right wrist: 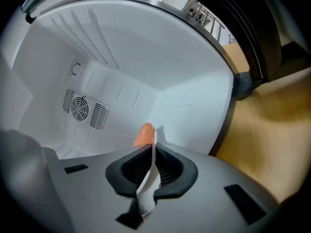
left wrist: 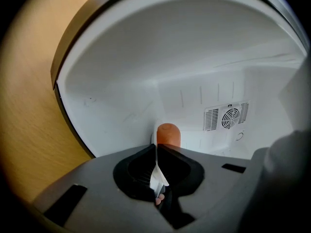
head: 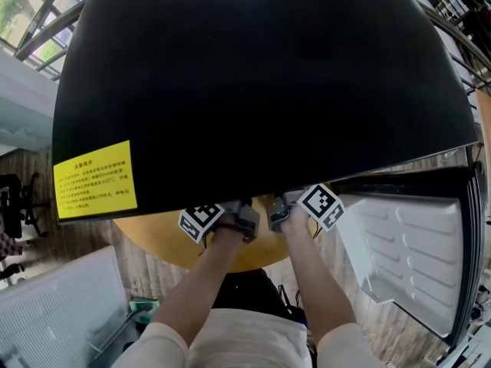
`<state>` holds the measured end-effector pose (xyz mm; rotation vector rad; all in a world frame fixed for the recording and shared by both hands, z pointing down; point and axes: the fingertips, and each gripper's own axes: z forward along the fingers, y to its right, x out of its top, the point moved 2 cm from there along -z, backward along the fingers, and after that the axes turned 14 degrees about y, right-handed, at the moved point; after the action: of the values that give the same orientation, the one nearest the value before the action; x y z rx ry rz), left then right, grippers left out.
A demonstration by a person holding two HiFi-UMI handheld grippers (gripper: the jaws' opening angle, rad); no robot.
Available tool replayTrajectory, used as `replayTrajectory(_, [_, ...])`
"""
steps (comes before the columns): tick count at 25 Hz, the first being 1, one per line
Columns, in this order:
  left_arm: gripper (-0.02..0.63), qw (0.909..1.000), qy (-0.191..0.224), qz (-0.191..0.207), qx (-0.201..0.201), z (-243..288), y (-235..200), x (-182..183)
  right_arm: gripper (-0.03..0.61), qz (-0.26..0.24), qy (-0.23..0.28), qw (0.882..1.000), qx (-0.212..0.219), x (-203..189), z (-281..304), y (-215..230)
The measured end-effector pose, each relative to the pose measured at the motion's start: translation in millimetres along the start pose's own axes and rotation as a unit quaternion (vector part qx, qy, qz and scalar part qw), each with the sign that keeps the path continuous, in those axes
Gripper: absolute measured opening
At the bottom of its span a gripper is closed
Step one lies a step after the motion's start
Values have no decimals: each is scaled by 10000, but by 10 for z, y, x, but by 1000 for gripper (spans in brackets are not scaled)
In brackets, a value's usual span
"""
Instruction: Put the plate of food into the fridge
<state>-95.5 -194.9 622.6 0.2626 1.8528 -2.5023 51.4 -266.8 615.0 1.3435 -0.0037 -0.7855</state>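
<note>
The black fridge (head: 261,75) fills the head view, and its top hides the plate there. My left gripper (head: 247,221) and right gripper (head: 278,211) reach side by side under its front edge. In the left gripper view, the left gripper (left wrist: 156,152) is shut on the thin white plate rim (left wrist: 158,178), with an orange sausage-like piece of food (left wrist: 168,134) just beyond the jaws. The right gripper (right wrist: 153,152) is likewise shut on the plate rim (right wrist: 146,188), with the orange food (right wrist: 144,135) ahead. Both views look into the fridge's white interior (left wrist: 146,72).
The fridge door (head: 414,259) stands open to the right, showing its white inner liner. A fan vent (left wrist: 228,115) (right wrist: 80,108) sits on the back wall. A yellow label (head: 93,179) is on the fridge top. The fridge rests on a round wooden table (head: 153,236).
</note>
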Motion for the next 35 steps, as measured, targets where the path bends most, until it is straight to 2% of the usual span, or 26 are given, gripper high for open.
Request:
replayTrajectory(3, [32,10000,12,62,23,15,-2,8,40,-53,36,10000,-29,5,14,14])
replayTrajectory(7, [34,9998,-25,101,172,23,-4,-1,40,-423,32,9990,-102,3,18,18])
replayTrajectory(16, [34,9992,-140,257,271,14,6,-25,41,-852,-9,9961,-234,-5,22,-6])
replayTrajectory(22, [38,9986,-285,304,323,-28,-71,-61,52,-997,23,9946,-287,7,-16,3])
replayTrajectory(26, [86,9989,-268,296,261,-51,5,-41,71,-1043,51,9941,-288,3,-43,5])
replayTrajectory(35, [92,9983,-309,458,200,-242,-43,34,86,-941,87,9951,-280,15,-223,36])
